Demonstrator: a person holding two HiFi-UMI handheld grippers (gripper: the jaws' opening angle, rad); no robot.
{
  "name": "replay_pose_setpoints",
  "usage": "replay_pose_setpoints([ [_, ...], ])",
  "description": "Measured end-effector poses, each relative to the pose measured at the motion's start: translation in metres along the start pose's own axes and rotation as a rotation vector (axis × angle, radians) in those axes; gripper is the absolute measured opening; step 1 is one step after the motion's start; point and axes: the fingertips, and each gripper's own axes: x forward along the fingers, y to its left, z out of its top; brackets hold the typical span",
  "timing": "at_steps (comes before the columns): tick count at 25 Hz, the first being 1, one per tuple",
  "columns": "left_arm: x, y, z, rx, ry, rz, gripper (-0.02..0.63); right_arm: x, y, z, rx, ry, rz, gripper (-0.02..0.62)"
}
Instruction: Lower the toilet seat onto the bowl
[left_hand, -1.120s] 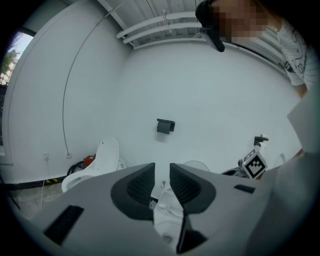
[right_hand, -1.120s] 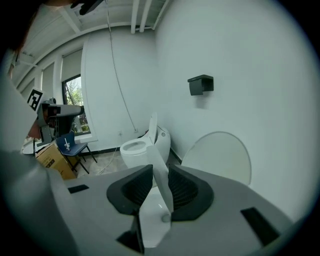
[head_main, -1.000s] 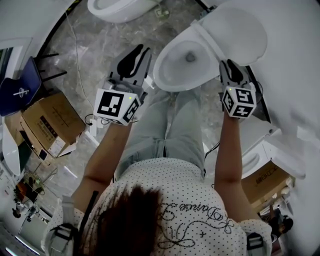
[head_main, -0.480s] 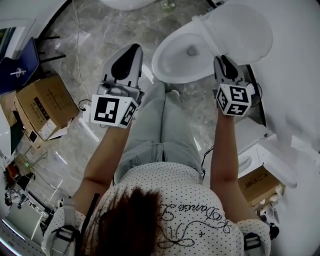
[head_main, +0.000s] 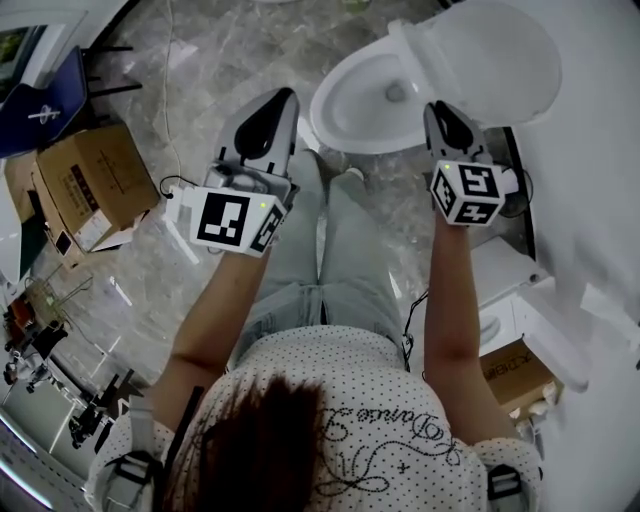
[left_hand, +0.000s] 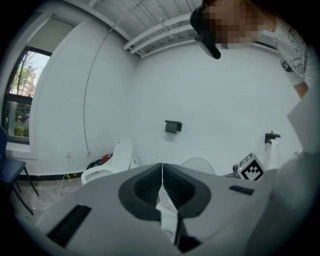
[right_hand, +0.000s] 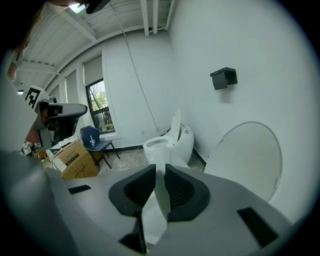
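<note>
1. Toilet seat (head_main: 495, 60) is up, not on the bowl (head_main: 340, 120). In the head view it sits at approx 1 o'clock, hinged at the bowl's back edge.
2. Its long axis runs approx 9 to 3 o'clock in the head view. The bowl's front end points to approx 8 o'clock, toward my legs.
3. Look: plain white, smooth, oval, no marks. Can't tell seat from lid.
4. My left claw (head_main: 287, 97) is at the bowl's 9 o'clock, clear of the rim. Jaws are fully together w/ nothing between.
5. My right claw (head_main: 433, 107) is at the bowl's 3 o'clock, just below the seat. Jaws have just been closing, a slim gap is left, and nothing is gripped.
6. Writing: the cardboard box (head_main: 95, 180) at 9 o'clock has a dark label, too small to read. The dotted shirt (head_main: 330, 365) has cursive script I can't read for sure.
</note>
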Motion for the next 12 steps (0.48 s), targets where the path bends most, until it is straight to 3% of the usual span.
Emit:
replay_pose_setpoints([
  [8, -0.004, 0.019, -0.021, -0.020, 0.034, -0.061, 0.009, 0.011, 0.029, -0.010, -0.061, 0.029, -0.048, 0.077],
  [12, -0.006, 0.029, -0.028, -0.019, 0.056, -0.105, 0.009, 0.013, 0.034, -0.019, -0.041, 0.059, -0.066, 0.088],
])
